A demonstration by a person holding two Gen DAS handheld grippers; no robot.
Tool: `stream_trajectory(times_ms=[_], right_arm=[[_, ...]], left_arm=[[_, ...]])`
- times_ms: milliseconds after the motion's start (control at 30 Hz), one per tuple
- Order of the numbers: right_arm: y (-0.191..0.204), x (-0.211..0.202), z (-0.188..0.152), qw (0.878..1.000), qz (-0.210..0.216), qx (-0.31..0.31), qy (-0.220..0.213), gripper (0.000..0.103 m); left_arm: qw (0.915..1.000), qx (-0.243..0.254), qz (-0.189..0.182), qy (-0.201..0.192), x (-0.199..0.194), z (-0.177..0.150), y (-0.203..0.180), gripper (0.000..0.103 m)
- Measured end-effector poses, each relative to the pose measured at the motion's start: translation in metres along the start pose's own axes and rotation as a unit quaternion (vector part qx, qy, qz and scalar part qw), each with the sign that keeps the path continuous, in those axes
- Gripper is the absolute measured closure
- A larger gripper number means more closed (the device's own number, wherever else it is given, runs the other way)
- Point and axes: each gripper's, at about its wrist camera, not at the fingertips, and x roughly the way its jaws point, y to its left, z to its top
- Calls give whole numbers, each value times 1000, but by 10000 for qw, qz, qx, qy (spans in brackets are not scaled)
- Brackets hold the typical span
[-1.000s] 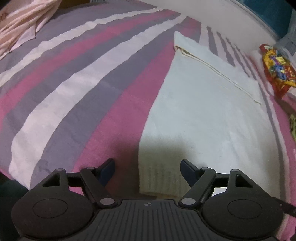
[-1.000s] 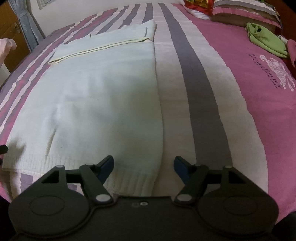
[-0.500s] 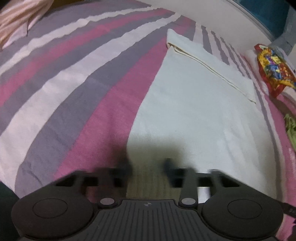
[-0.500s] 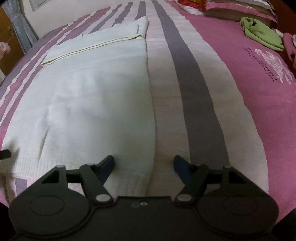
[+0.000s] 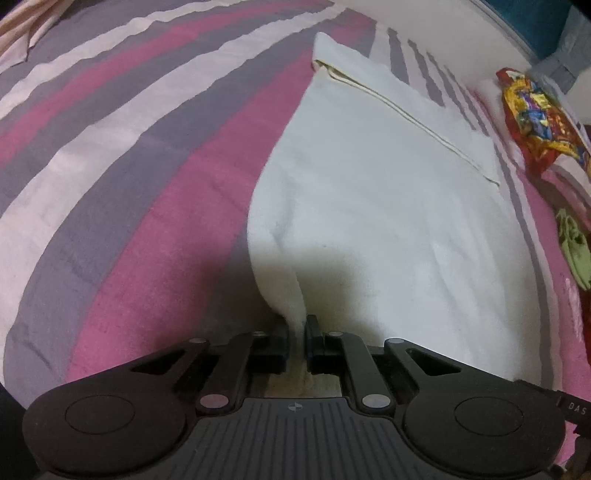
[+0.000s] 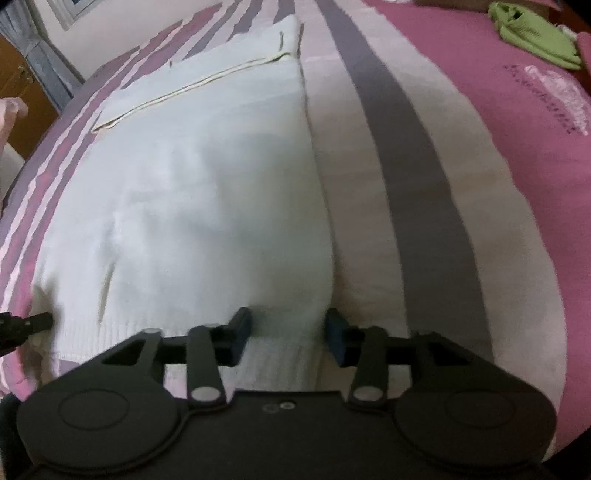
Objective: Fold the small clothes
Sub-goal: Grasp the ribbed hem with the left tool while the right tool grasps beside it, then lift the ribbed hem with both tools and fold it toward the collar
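A white knitted sweater (image 5: 369, 206) lies flat on a bedspread (image 5: 122, 158) striped in pink, grey and cream, its ribbed hem nearest both cameras and a folded band with a cream seam at its far end.

The left gripper (image 5: 296, 332) sits at the sweater's near left corner, its jaws drawn almost together on a ridge of the white knit that rises between them; the cloth puckers upward from that pinch. Seen from the right wrist, the left gripper's tip (image 6: 26, 323) touches the sweater's left hem corner.

The right gripper (image 6: 289, 332) sits at the sweater's near right corner, jaws partly apart, with the ribbed hem and the sweater's right edge lying between the two blue pads (image 6: 241, 325). The pads stand on either side of the cloth with a gap; no grip shows.

Beyond the sweater's right edge, a green garment (image 6: 532, 35) lies on the pink part of the bedspread, and a bright patterned wrapper (image 5: 535, 114) lies near the sweater's far right end.
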Motion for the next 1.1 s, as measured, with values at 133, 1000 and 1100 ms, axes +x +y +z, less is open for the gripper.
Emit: stream_trajectory(times_ms=[133,1000,1100], right_arm=[[6,-1,0,9999,107,-128,12,71],[12,-21,124,9830,1145,420,-1372,95],[11,-9,154,9808,1140,487,-1504,95]], left_arm=[[9995,-276,-175,-27,-4,4,6,94],[9842,-250,-892,-1508,8,152,-59,96],[9818,-277,-895,-1655,22,181,-70,96]])
